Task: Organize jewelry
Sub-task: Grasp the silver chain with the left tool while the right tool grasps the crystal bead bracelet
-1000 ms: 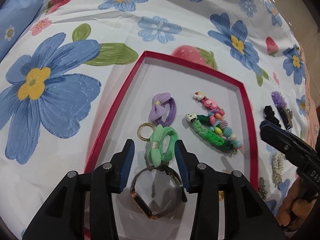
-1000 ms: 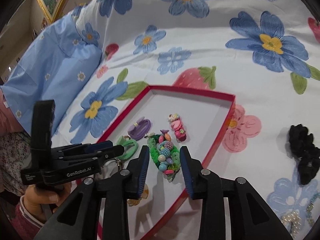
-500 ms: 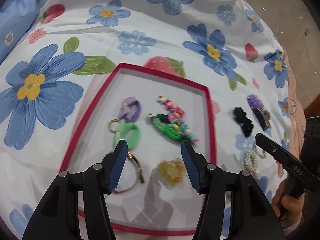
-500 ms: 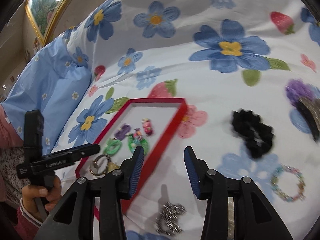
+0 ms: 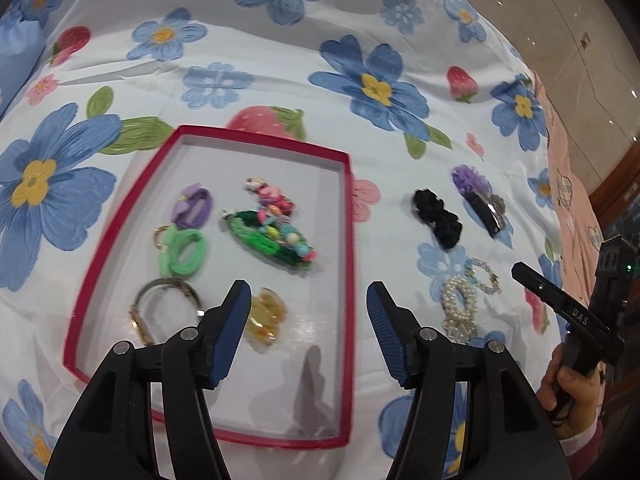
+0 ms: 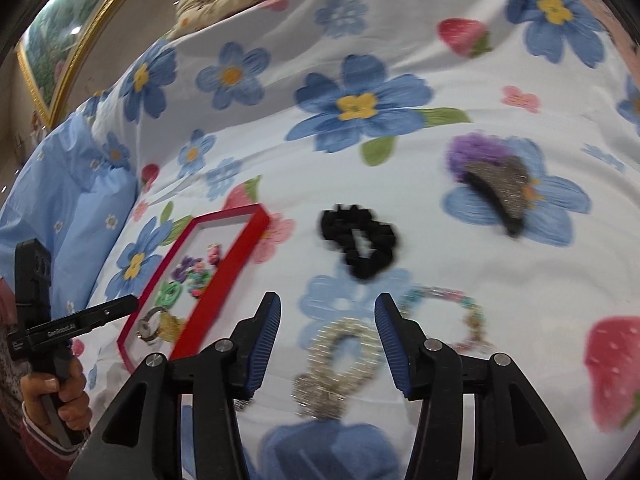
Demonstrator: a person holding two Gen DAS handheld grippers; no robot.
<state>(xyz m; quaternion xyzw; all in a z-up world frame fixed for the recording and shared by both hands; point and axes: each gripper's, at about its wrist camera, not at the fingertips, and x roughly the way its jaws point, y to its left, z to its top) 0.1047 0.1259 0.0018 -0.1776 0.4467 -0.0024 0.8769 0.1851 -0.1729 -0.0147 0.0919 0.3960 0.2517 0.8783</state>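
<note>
While both tools hung unloaded above the flowered bedspread [image 5: 248, 92], the sorting looked partly done. The left tool [image 5: 308, 304], its jaws spread wide and gripping nothing, hovered over the near end of the red-rimmed tray [image 5: 347, 240]. In the tray lay a purple hair tie [image 5: 192, 207], a green hair tie [image 5: 182, 252], a beaded green clip [image 5: 276, 236], a wristwatch [image 5: 160, 308] and a yellow clip [image 5: 266, 316].

The right tool [image 6: 326, 334], likewise released, was poised over a pearl hair tie [image 6: 340, 360] on the bed, just beside a beaded bracelet [image 6: 452, 316]. A black scrunchie [image 6: 360, 242] and a glittery claw clip [image 6: 496, 188] with purple fluff lay farther off, apart from each other.

The likely snag was the pearl piece. It sat so near the bracelet that a closing pinch could catch both or drag the bracelet along. The soft bedding could also give under the fingers, so beads might slip free mid-carry. Blur in the right view suggested quick motion, which would make a mis-aimed pinch more likely.
</note>
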